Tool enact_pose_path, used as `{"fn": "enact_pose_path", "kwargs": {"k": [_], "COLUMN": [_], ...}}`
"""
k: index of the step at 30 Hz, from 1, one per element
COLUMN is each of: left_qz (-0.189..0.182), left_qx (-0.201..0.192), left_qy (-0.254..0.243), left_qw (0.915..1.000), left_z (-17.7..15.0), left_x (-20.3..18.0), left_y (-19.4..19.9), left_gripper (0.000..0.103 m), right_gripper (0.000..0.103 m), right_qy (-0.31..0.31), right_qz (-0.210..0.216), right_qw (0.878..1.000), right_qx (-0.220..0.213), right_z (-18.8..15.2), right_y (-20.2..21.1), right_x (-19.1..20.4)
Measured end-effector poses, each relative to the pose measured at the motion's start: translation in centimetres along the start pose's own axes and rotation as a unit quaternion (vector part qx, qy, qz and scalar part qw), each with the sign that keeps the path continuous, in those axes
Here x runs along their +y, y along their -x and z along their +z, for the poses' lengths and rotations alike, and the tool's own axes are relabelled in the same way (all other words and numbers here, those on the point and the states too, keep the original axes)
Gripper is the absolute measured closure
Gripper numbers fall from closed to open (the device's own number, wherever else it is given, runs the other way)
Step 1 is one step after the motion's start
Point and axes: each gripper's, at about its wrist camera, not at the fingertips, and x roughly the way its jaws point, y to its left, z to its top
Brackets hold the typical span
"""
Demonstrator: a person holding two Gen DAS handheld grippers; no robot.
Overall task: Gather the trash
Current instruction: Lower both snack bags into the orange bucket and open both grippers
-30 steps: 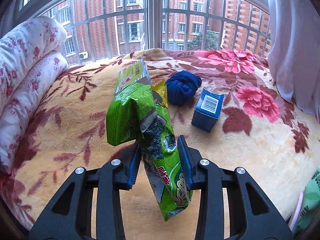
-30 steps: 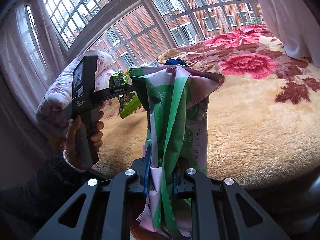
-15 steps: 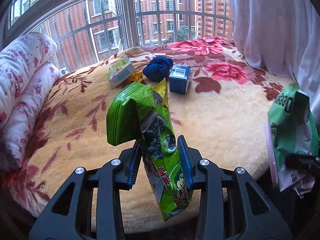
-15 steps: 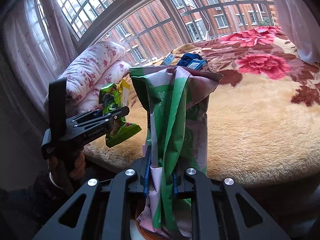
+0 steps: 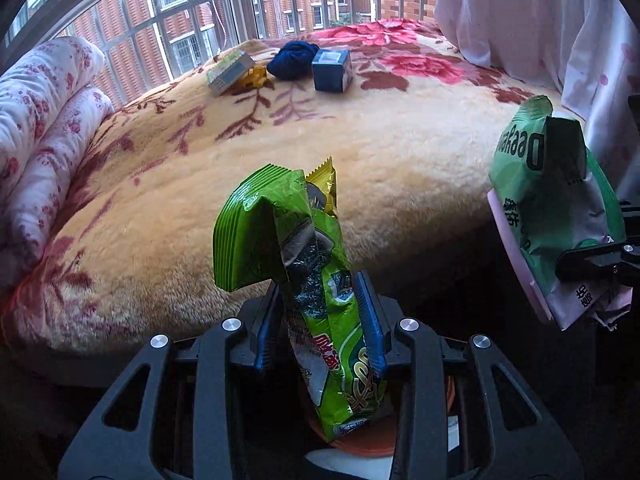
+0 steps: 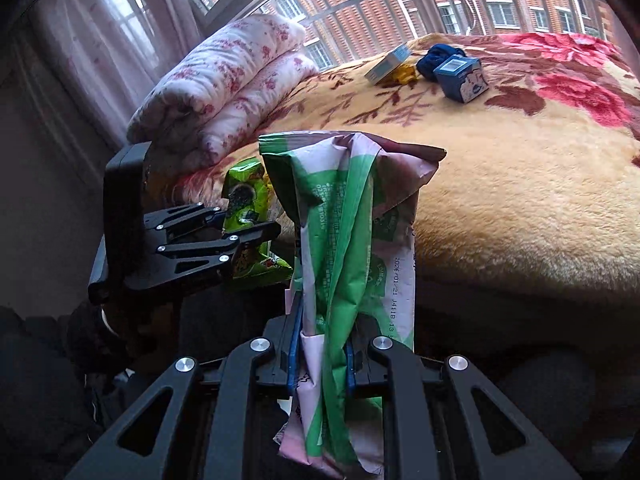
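Note:
My left gripper (image 5: 320, 320) is shut on a bright green snack wrapper (image 5: 304, 264) with a yellow wrapper (image 5: 322, 188) behind it, held off the near edge of the bed. An orange-rimmed bin (image 5: 360, 438) shows below it. My right gripper (image 6: 320, 344) is shut on a crumpled green and pink plastic bag (image 6: 344, 248). That bag shows at the right of the left wrist view (image 5: 552, 216). The left gripper with its wrapper (image 6: 248, 216) shows at the left of the right wrist view.
The bed has a cream blanket with red flowers (image 5: 280, 128). At its far side lie a blue box (image 5: 332, 70), a dark blue cloth (image 5: 292, 60), a flat green-white box (image 5: 230, 72) and a small yellow item (image 5: 252, 78). Rolled floral quilts (image 5: 36, 120) lie left. A white curtain (image 5: 540, 20) hangs right.
Both grippers have pulled back from the bed toward its near edge with their wrappers still held. The bin has come into the left wrist view.

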Motion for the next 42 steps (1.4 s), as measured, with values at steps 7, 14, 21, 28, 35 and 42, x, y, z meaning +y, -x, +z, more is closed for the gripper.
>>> {"fn": "enact_pose_path", "kwargs": {"k": [7, 14, 21, 28, 35, 42], "left_qz": [-0.014, -0.020, -0.032, -0.041, -0.027, -0.030], "left_qx": [0.047, 0.109, 0.154, 0.183, 0.204, 0.211], "left_qy": [-0.031, -0.027, -0.024, -0.022, -0.017, 0.013], "left_qw": [0.9983, 0.9935, 0.9873, 0.9821, 0.9785, 0.9770], "left_z": [-3.8, -6.6, -8.0, -8.5, -8.0, -8.1], "left_x": [-1.7, -1.8, -1.9, -1.7, -1.4, -0.3], "left_y": [-1.4, -5.1, -8.1, -9.7, -11.6, -11.8], "left_gripper": [0.068, 0.068, 0.068, 0.068, 0.029, 0.029], "right_gripper": [0.086, 0.086, 0.086, 0.086, 0.047, 0.048], "right_qy": [0.025, 0.030, 0.020, 0.018, 0.016, 0.009], "right_qz": [0.011, -0.016, -0.027, -0.019, -0.036, -0.047], "right_qw": [0.999, 0.995, 0.991, 0.987, 0.987, 0.990], "right_qx": [0.046, 0.092, 0.128, 0.157, 0.155, 0.132], "right_z": [-2.5, -3.8, -3.6, -3.8, -3.4, -2.8], "right_y": [-2.2, -3.7, -4.2, -6.4, -7.9, -6.9], "right_x": [1.5, 1.6, 1.2, 0.9, 0.6, -0.4]}}
